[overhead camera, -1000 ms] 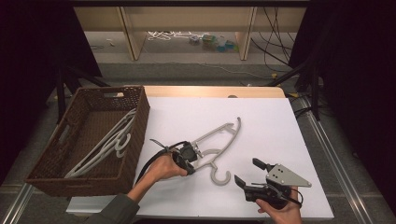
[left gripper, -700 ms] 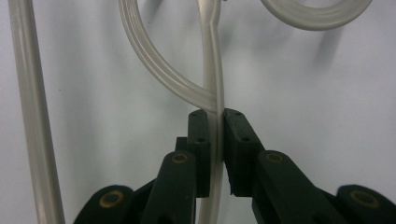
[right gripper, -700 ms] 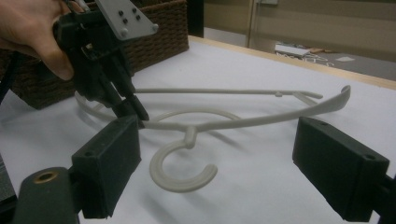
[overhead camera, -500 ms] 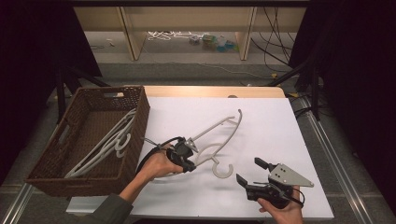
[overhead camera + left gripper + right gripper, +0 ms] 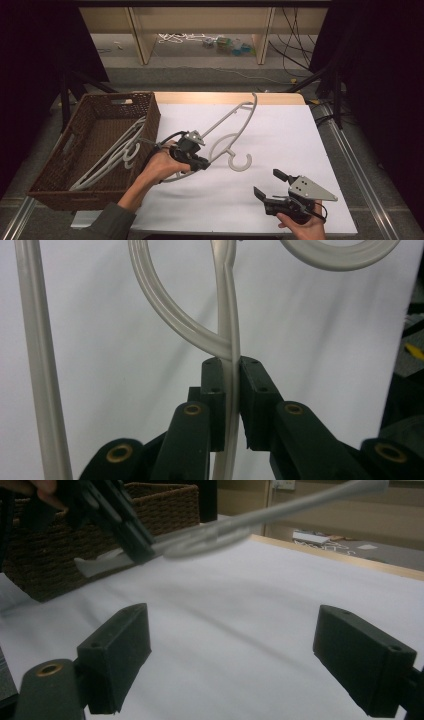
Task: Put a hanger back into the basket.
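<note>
A: What blocks the left side?
B: The wicker basket (image 5: 95, 150), holding hangers, at the table's left edge.
A: And the middle?
B: A raised hanger (image 5: 227, 132) slants across it; white table (image 5: 285, 145) to its right lies open.

Left gripper (image 5: 202, 161) has the grey hanger (image 5: 231, 131) clamped and tilted up off the white table (image 5: 280, 135)!

Hook hanging near the table's middle, far end pointing to the back edge. Right gripper (image 5: 270, 186) sits by the front right corner, jaws apart, holding nothing. Wicker basket (image 5: 50, 177) along the left edge holds more hangers (image 5: 112, 157).
</note>
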The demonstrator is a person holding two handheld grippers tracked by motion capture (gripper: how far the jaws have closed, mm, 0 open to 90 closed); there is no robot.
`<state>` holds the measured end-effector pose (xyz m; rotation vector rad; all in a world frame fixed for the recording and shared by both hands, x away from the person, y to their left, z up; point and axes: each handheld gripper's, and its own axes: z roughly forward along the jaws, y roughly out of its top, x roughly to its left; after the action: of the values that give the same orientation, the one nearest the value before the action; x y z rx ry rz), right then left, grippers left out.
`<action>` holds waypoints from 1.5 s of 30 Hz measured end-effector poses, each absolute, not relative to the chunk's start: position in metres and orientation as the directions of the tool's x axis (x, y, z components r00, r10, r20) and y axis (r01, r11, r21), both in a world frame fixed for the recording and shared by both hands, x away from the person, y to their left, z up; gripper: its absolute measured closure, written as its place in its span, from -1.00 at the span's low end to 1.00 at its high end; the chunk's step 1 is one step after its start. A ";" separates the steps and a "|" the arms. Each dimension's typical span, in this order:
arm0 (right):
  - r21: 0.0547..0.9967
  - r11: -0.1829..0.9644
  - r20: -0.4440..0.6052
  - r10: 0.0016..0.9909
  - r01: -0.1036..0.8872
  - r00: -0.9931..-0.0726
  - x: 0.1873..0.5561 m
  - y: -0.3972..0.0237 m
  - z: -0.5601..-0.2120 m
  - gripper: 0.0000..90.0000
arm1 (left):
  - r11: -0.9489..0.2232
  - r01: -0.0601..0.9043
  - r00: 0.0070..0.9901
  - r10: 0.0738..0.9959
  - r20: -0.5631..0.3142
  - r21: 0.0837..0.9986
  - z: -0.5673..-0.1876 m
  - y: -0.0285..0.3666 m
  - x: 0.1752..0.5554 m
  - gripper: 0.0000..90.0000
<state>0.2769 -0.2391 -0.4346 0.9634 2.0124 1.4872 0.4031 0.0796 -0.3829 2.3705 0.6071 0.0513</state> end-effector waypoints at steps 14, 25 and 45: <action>0.950 0.171 0.042 0.758 0.260 -0.651 0.277 -0.238 -0.435 -0.64 | -0.543 0.435 0.860 0.487 -0.152 0.718 -0.342 0.099 0.401 0.82; 0.947 0.176 0.044 0.758 0.269 -0.650 0.276 -0.238 -0.434 -0.64 | -0.478 0.417 0.859 0.485 -0.163 0.773 -0.297 0.121 0.399 0.82; 0.950 0.176 0.034 0.762 0.258 -0.647 0.277 -0.237 -0.435 -0.64 | -0.420 0.470 0.777 0.614 -0.138 0.776 -0.270 0.221 0.383 0.82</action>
<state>0.2767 -0.2374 -0.4348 0.9587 2.0051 1.4782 0.3833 0.2213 -0.2704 2.0915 0.8064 0.2089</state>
